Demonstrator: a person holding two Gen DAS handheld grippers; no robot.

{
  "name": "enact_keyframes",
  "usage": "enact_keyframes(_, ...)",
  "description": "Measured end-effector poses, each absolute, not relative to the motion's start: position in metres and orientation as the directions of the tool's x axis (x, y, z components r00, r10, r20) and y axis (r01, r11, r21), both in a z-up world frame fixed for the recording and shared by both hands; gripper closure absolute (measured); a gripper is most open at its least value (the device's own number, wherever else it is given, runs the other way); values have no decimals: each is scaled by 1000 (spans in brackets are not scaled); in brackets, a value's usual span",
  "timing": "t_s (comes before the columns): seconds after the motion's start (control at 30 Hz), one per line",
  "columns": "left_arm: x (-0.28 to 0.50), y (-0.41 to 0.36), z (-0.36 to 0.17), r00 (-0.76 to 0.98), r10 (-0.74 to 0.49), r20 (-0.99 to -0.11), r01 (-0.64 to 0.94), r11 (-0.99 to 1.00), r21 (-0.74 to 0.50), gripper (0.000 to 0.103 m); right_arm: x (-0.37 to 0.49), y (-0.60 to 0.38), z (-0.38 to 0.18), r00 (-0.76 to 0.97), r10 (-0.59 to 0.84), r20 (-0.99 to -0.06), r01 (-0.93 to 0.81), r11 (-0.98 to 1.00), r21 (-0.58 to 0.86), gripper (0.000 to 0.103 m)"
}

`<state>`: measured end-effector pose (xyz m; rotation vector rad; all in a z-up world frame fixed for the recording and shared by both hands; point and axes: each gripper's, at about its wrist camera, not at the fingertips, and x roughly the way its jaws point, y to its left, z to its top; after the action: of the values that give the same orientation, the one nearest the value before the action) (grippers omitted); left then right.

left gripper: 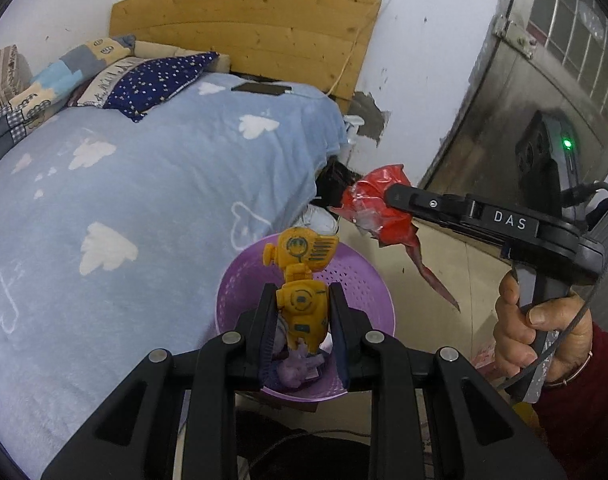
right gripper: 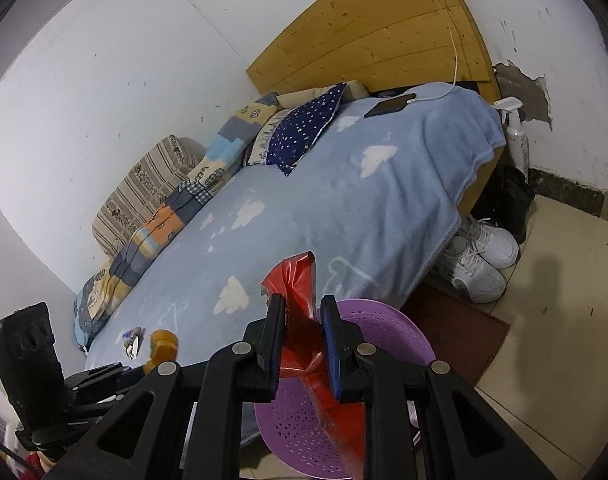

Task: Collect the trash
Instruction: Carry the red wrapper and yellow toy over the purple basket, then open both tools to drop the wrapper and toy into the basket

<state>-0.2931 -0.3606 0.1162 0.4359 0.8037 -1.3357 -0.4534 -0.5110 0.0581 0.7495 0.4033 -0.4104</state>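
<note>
Grippers, two, hand-held, both closed on trash above a basket.

Left gripper [left gripper: 302,300]: black jaws clamped on the lower body of a yellow toy robot [left gripper: 303,280], pads pressing it from both sides. Pose: angled steeply downward, fingers pointing into the basket mouth. Toy robot: scuffed yellow plastic, dark printed circles and vent lines, upright between the jaws, its head and one arm block standing clear above the fingertips.

Right gripper [right gripper: 302,312]: jaws pinched on a red plastic wrapper [right gripper: 304,344]. Pose: seen from the left wrist view, it reaches in from the right, tilted a little downward, its handle held in a hand [left gripper: 540,340] with a dark red sleeve and a thin bangle at the wrist. Wrapper: glossy red film with some clear film, crumpled at the grip, one pointed tail hanging down beside and above the basket's rim.

Purple basket [left gripper: 240,280]: round, perforated wall, standing on the floor just beside the bed, directly under both grippers; pale purple scraps lie at its bottom.

Bed [left gripper: 144,184]: light blue blanket with white clouds, star-print navy pillow, wooden headboard, a dark phone on a cable near the head.

White shoes [right gripper: 480,264]: paired on the floor at the bed's side.
</note>
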Motion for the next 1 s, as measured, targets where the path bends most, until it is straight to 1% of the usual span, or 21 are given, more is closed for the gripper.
enact_keyframes(0.4, -302, -373, 107, 64, -622, -781, 973, 213, -90, 79, -440, -512, 41, 824, -194, -532, 510, 663, 548, 84)
enact_keyframes(0.53, -302, -378, 104, 67, -599, -798, 973, 215, -80, 79, -435, -516, 39, 812, -199, -549, 525, 659, 538, 82)
enact_keyframes(0.57, -302, -379, 103, 69, -597, -799, 973, 216, -77, 79, -433, -518, 38, 808, -202, -554, 531, 658, 534, 78)
enact_keyframes(0.6, -303, -380, 103, 72, -596, -800, 974, 216, -74, 77, -433, -520, 38, 808, -201, -553, 531, 655, 537, 75)
enact_keyframes(0.63, -303, -380, 103, 75, -594, -801, 973, 218, -71, 74, -433, -521, 39, 810, -204, -550, 532, 650, 542, 69)
enact_keyframes(0.67, -303, -380, 103, 82, -593, -801, 972, 224, -66, 66, -435, -522, 40, 811, -211, -546, 535, 645, 545, 63)
enact_keyframes(0.7, -302, -379, 103, 86, -596, -798, 971, 229, -67, 60, -438, -522, 42, 813, -220, -538, 536, 642, 548, 62)
enact_keyframes(0.87, -300, -375, 106, 94, -610, -787, 968, 242, -72, 59, -445, -520, 46, 814, -231, -533, 536, 652, 536, 62)
enact_keyframes(1.0, -300, -368, 109, 130, -626, -769, 962, 267, -55, 54, -447, -517, 45, 813, -222, -538, 535, 651, 539, 61)
